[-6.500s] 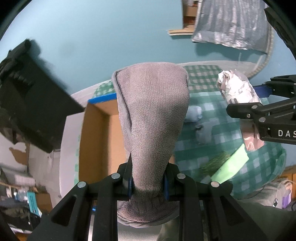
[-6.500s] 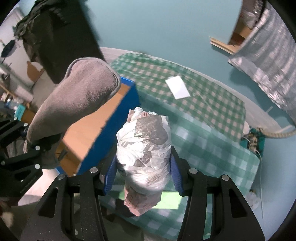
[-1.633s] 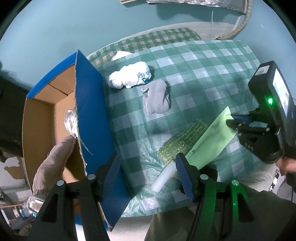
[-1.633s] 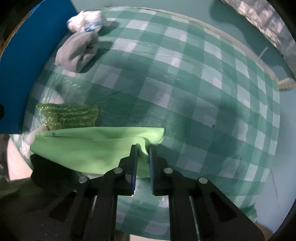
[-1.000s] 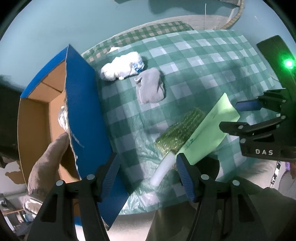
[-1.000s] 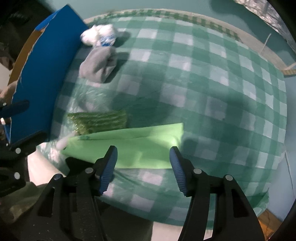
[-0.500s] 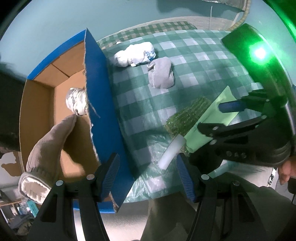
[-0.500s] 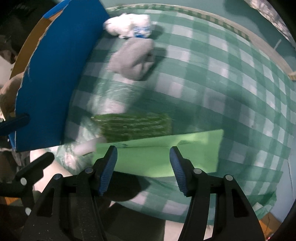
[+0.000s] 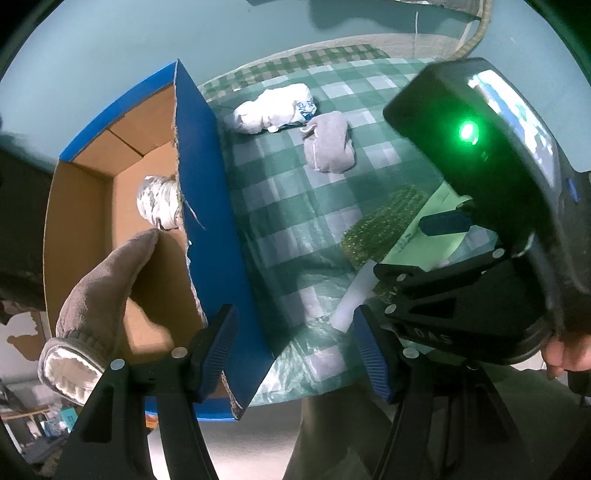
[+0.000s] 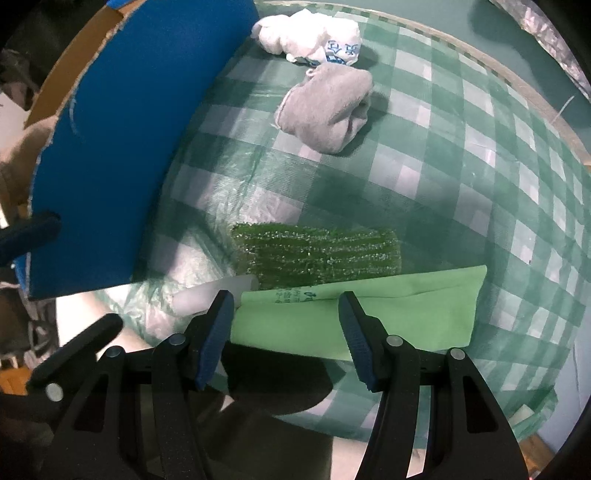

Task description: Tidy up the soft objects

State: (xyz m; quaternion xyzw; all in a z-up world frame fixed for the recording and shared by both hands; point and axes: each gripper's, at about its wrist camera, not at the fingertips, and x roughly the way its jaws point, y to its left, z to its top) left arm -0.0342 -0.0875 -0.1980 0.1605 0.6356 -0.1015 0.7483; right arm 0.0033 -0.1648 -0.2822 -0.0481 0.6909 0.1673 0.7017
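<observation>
We see a teal-blue painted wall [image 9: 110,55] behind the table, which wears a green-and-white checked plastic tablecloth [image 10: 461,177]; a crinkled silver foil sheet [image 10: 546,33] hangs at upper right.

home | checked tablecloth [image 10: 461,155] | socks [image 10: 328,107] | cardboard box [image 9: 92,206]

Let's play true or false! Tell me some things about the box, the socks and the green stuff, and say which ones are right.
1. Both grippers are open and empty. True: left gripper, right gripper.
2. The grey sock is inside the box. False: it lies on the checked tablecloth.
3. The green cloth lies beside a green scrubber. True.
4. The box is red outside. False: blue.
</observation>
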